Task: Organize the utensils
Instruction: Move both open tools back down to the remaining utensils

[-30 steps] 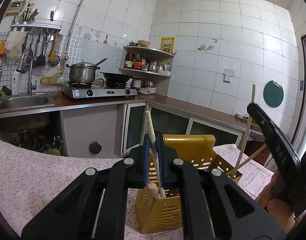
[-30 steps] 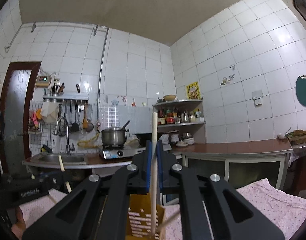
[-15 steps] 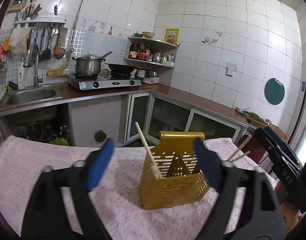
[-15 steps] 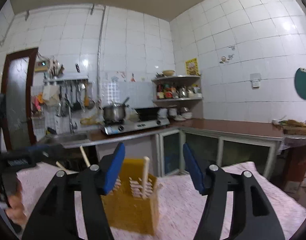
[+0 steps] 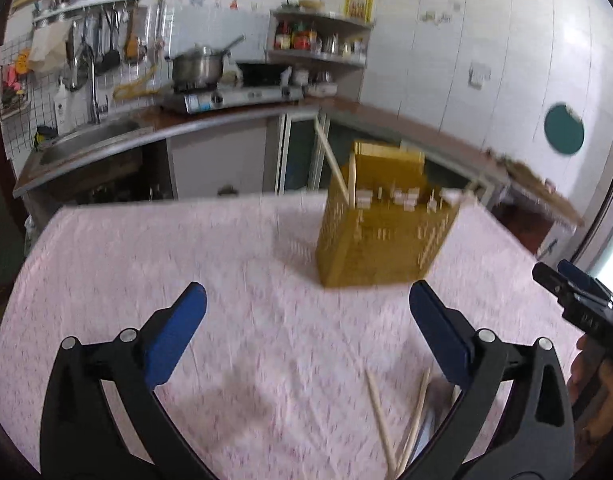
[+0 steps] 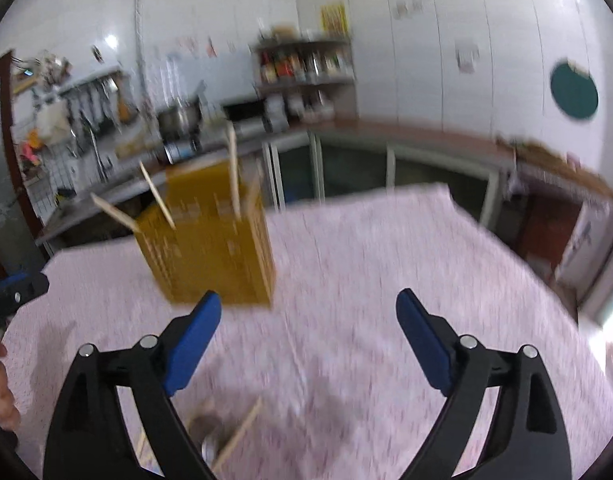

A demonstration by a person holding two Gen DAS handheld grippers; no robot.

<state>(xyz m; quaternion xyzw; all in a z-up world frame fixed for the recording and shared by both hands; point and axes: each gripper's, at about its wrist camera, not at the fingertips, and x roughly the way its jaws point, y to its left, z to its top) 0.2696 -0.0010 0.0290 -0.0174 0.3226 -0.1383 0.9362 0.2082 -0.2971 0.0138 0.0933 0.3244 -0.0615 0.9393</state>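
Two chopsticks that were clamped in the grippers a second ago now stand in the yellow holder, one leaning out at its left corner, others poking from the far side. Both grippers have just been opening and nothing sits between their blue pads: the left gripper is spread as wide as it goes, the right gripper nearly so, and each now looks down at the pink-cloth tabletop with the holder further off than it was.

That reads to me as one round of dropping-off finished and the next pick-up beginning. More loose chopsticks lie on the cloth close in front of the left gripper, just beside its right finger; the right wrist view shows the same cluster low between its fingers, together with something rounded and greyish, possibly a spoon, though the blur is too heavy to say. Several utensils are still left to collect.
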